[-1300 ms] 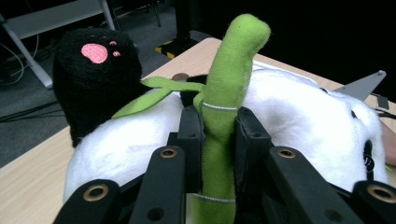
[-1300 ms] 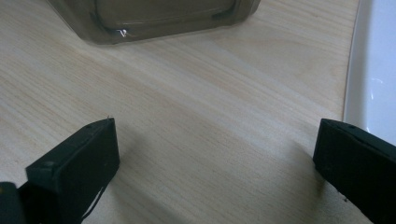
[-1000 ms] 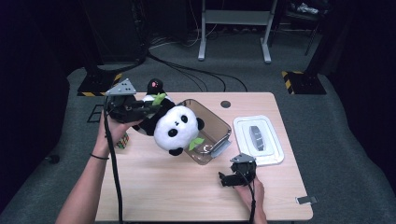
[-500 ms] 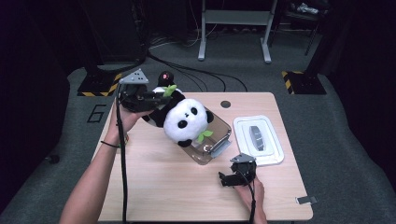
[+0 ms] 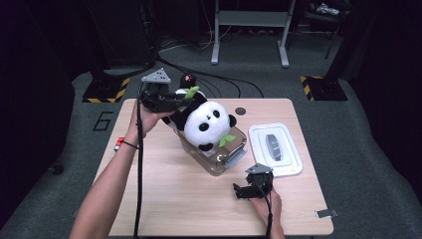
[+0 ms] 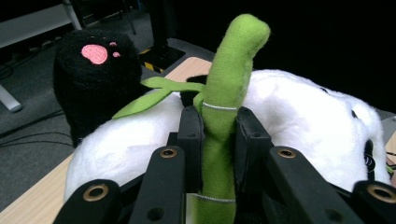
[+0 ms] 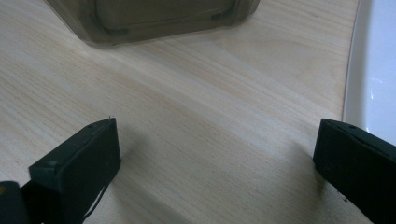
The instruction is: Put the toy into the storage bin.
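A black-and-white panda plush point(image 5: 208, 124) hangs tilted over a clear plastic container point(image 5: 229, 160) in the middle of the table. My left gripper point(image 5: 183, 99) is shut on the green bamboo stalk point(image 6: 219, 107) sewn to the panda, with the stalk pinched between the two black pads point(image 6: 190, 135). Beside the stalk is a black foot with a pink paw print point(image 6: 95, 70). My right gripper point(image 5: 244, 190) rests low on the wood near the front edge, open with nothing between its fingers point(image 7: 79, 163). It faces the container's end point(image 7: 154, 18).
A white lid point(image 5: 276, 149) lies right of the container, and its edge point(image 7: 373, 70) is close to my right gripper. A small red item point(image 5: 118, 144) sits at the table's left edge. A round black grommet point(image 5: 241, 110) marks the far side.
My left gripper has carried the panda to the right and farther from the person, from beside the container to over it. The right gripper has stayed put.
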